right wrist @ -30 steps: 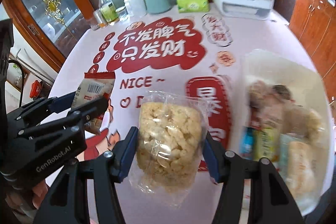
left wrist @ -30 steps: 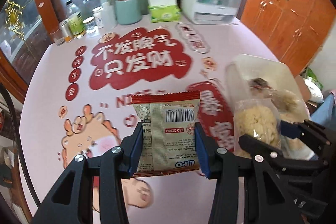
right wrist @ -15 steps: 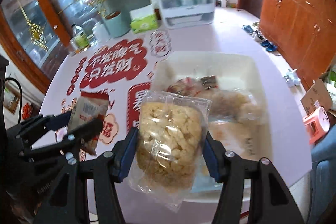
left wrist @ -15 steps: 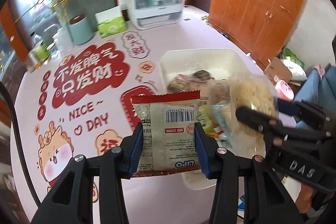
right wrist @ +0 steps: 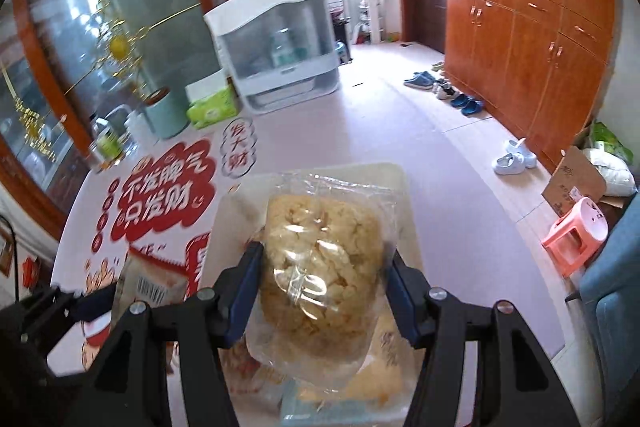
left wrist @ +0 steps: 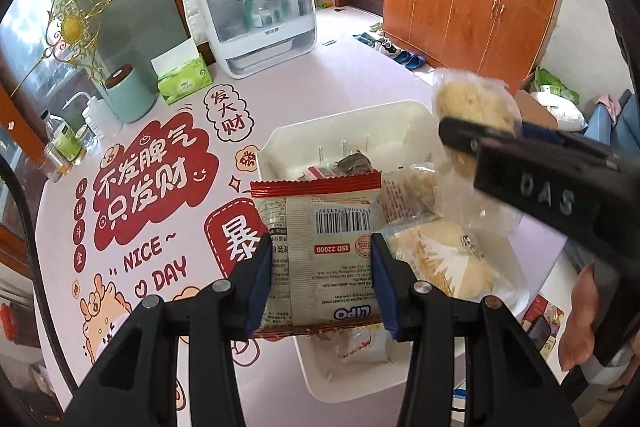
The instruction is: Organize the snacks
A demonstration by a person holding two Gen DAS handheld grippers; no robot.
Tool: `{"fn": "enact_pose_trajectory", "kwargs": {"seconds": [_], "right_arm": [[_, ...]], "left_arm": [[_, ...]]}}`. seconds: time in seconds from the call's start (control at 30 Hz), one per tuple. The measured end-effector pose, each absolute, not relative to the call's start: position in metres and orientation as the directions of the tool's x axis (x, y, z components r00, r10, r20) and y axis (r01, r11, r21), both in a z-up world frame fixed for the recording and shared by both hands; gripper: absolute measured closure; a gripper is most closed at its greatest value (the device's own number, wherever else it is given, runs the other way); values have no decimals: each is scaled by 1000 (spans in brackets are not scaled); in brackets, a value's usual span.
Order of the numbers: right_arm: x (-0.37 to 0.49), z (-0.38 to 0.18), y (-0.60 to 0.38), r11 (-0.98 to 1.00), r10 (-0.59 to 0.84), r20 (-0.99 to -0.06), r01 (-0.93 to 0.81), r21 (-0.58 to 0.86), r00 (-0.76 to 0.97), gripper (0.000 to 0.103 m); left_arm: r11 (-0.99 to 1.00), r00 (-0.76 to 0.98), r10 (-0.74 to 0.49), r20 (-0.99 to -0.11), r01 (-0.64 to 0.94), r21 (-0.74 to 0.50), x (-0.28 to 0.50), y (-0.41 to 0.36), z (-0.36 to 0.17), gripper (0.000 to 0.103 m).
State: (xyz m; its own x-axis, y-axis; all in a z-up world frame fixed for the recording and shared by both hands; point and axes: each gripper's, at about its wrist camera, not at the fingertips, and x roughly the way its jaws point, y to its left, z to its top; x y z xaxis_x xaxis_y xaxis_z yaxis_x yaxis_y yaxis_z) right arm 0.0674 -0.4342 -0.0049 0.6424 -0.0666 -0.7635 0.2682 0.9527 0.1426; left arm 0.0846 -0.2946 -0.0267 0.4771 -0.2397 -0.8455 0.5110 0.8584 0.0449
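My left gripper (left wrist: 322,283) is shut on a red-edged LIPO snack packet (left wrist: 318,251), held above the near left part of the white bin (left wrist: 348,131). The bin holds several wrapped snacks (left wrist: 440,259). My right gripper (right wrist: 324,291) is shut on a clear bag of puffed rice cake (right wrist: 320,267), held above the bin (right wrist: 312,173). In the left wrist view the right gripper (left wrist: 496,143) and its bag (left wrist: 472,103) hang over the bin's right side. The left gripper's packet shows in the right wrist view (right wrist: 152,283).
The round table (left wrist: 152,187) has a pink cloth with red print. At its far side stand a white cabinet box (left wrist: 256,11), a green tissue pack (left wrist: 184,83), a mint canister (left wrist: 128,95) and bottles (left wrist: 64,143). Right of the table are floor, shoes and a pink stool (right wrist: 576,231).
Both grippers have swung right with their snacks, from over the printed cloth to over the white bin. The right gripper has also risen. Both stay shut.
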Motion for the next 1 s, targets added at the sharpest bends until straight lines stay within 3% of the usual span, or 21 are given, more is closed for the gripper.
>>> {"fn": "enact_pose_trajectory", "kwargs": {"seconds": [0.4, 0.47, 0.53, 0.6, 1.0], "right_arm": [[87, -1, -443, 955, -80, -760, 268, 126, 645, 44], [89, -4, -441, 958, -70, -765, 257, 127, 640, 44], [89, -6, -439, 961, -70, -768, 249, 118, 636, 43], [89, -8, -437, 964, -72, -772, 243, 108, 631, 41], [80, -19, -427, 969, -30, -789, 211, 127, 613, 38]], "left_arm": [[856, 466, -221, -857, 514, 59, 89, -311, -30, 57], [858, 464, -224, -857, 511, 52, 88, -309, -31, 47], [863, 469, -226, -854, 503, 48, 85, -306, -30, 23], [868, 482, -229, -846, 495, 47, 81, -304, -28, 16], [901, 473, -204, -857, 434, 25, 67, -282, -32, 15]]}}
